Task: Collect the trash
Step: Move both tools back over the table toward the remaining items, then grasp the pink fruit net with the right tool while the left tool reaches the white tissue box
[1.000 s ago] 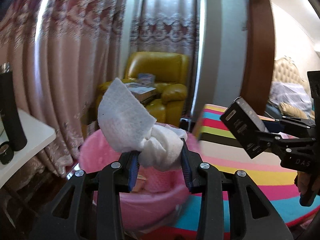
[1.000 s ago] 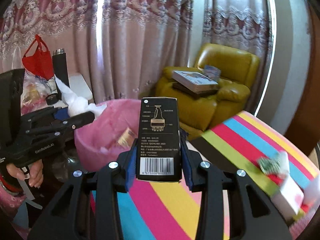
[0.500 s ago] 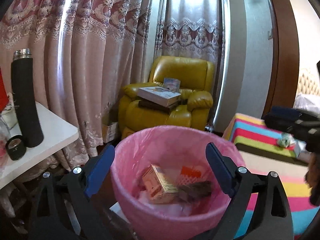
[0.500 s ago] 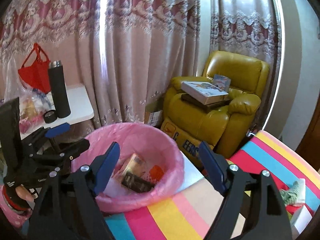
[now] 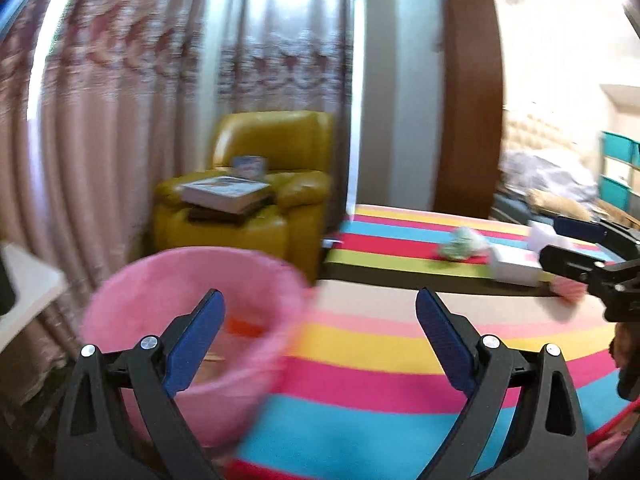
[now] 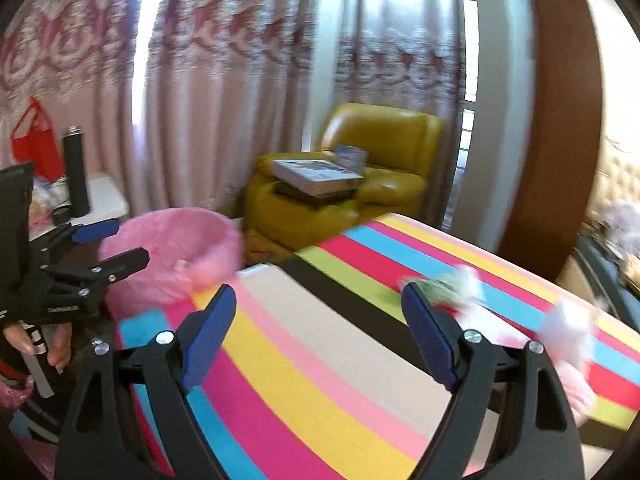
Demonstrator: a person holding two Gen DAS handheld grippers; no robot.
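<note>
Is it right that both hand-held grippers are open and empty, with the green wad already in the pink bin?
Not quite. Both are open and empty, but the green wad still lies on the striped table, right of the pink bin, as the left wrist view shows.

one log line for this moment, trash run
left gripper: open, empty | right gripper: open, empty | pink bin: holds trash | green wad: on striped table

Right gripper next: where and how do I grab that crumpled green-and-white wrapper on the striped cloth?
Pinch the crumpled wrapper across its bunched middle, coming down from above with the open right gripper. It looks soft and lumpy with no edge to hook; blur hides finer detail.
</note>
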